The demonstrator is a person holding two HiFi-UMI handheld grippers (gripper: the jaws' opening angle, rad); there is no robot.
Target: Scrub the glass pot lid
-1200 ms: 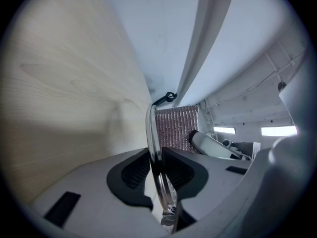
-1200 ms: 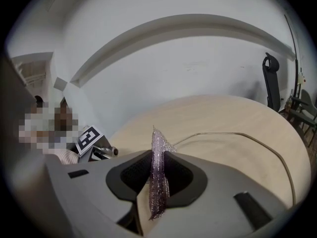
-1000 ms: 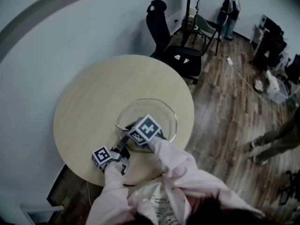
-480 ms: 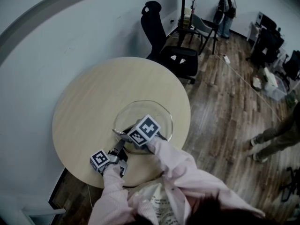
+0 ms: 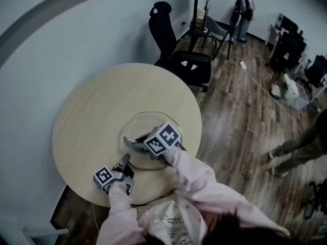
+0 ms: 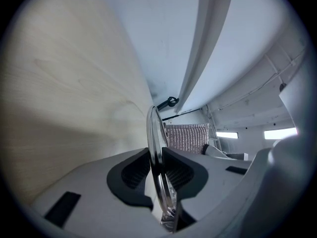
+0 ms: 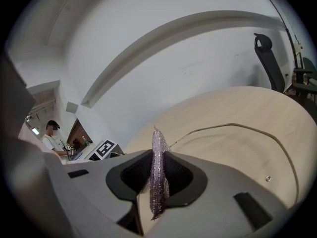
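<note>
- The glass pot lid (image 5: pixel 153 124) lies on the round wooden table (image 5: pixel 97 111), toward 5 o'clock from the tabletop's middle.
- The left gripper (image 5: pixel 124 160) reaches the lid's rim at about 7 o'clock. Its own view shows the pads pinching that rim (image 6: pixel 154 143) edge-on.
- The right gripper (image 5: pixel 137 146) hangs over the lid's near-left part, at roughly 8 o'clock, with its jaws clamped on a thin silvery-purple mesh scrubber (image 7: pixel 158 177) (held upright between the pads).
- I cannot tell whether the scrubber touches the glass.
- A black office chair (image 5: pixel 173 50) stands beyond the table at 1 o'clock.
</note>
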